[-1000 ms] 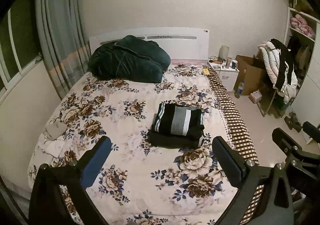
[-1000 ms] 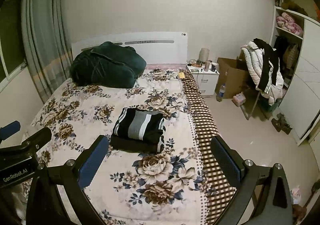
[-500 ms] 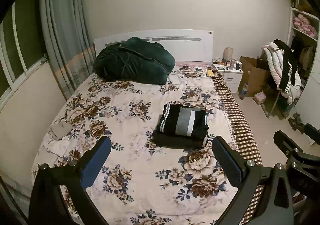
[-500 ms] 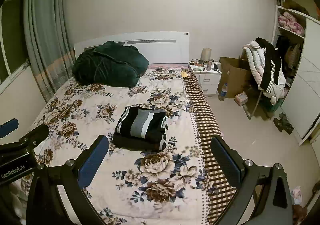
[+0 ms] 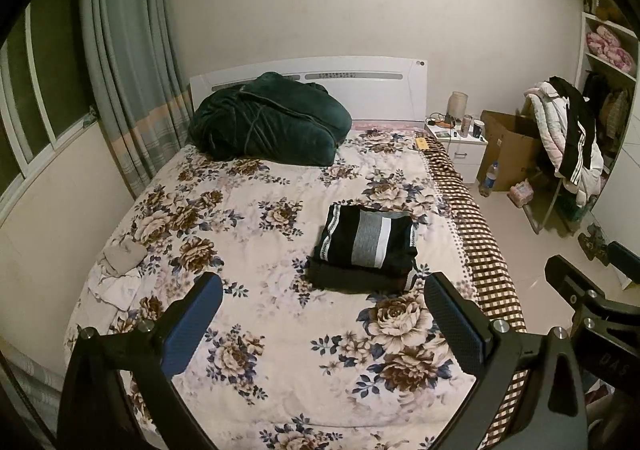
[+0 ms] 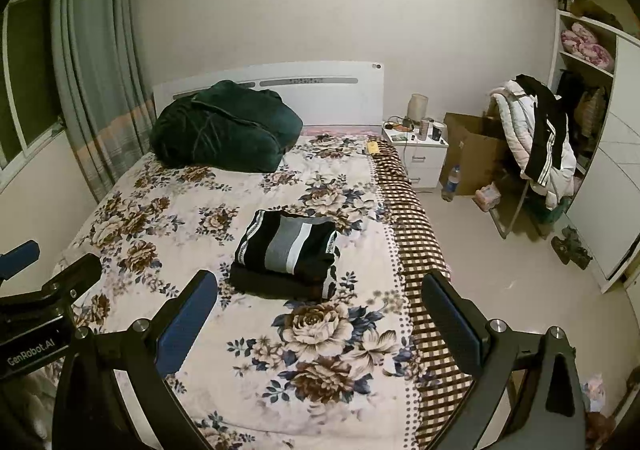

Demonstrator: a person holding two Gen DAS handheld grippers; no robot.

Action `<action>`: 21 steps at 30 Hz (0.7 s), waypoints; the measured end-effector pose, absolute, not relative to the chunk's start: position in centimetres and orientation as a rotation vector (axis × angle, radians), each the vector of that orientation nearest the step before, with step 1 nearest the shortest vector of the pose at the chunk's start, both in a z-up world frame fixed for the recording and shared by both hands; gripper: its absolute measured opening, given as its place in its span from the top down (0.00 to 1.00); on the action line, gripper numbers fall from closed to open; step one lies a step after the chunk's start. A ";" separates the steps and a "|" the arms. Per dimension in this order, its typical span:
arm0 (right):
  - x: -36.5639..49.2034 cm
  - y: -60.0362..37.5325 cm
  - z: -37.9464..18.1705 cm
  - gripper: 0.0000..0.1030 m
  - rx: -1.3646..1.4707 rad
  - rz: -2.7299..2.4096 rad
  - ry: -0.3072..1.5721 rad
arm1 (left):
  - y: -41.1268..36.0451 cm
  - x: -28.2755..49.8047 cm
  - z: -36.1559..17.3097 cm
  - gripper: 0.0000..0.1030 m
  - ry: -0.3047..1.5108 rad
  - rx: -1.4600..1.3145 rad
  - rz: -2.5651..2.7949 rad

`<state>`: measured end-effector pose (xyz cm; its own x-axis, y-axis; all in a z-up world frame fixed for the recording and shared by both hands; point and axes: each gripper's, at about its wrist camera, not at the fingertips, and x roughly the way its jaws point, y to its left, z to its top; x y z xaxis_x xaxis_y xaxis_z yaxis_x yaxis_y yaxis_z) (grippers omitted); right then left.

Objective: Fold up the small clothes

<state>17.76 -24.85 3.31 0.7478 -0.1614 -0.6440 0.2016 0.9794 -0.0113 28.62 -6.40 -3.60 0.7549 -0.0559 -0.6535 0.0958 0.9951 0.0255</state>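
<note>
Left wrist view: left hand-held gripper spread wide, empty, above the bed.
Folded stack: two garments, striped on top, at 12 o'clock.
Unfolded clothes: two or so, at 9 o'clock; best pinched by one edge.
Right wrist view: right hand-held gripper wide, empty; stack at 11 o'clock.

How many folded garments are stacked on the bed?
2: a striped black, grey and white garment lies on top of a plain dark garment, mid-bed near its right side. Thinner layers between them could be hidden.
</note>
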 end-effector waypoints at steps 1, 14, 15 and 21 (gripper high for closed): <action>17.8 -24.8 3.3 0.00 0.061 -0.198 0.699 | -6.4 28.6 -3.6 0.00 0.710 0.058 -0.083; 17.7 -24.9 3.1 0.00 0.060 -0.199 0.697 | -6.4 28.6 -3.6 0.00 0.709 0.056 -0.086; 17.7 -24.9 3.1 0.00 0.061 -0.198 0.697 | -6.3 28.6 -3.5 0.00 0.709 0.053 -0.084; 17.6 -24.9 3.0 0.00 0.062 -0.200 0.696 | -6.3 28.6 -3.5 0.00 0.708 0.055 -0.085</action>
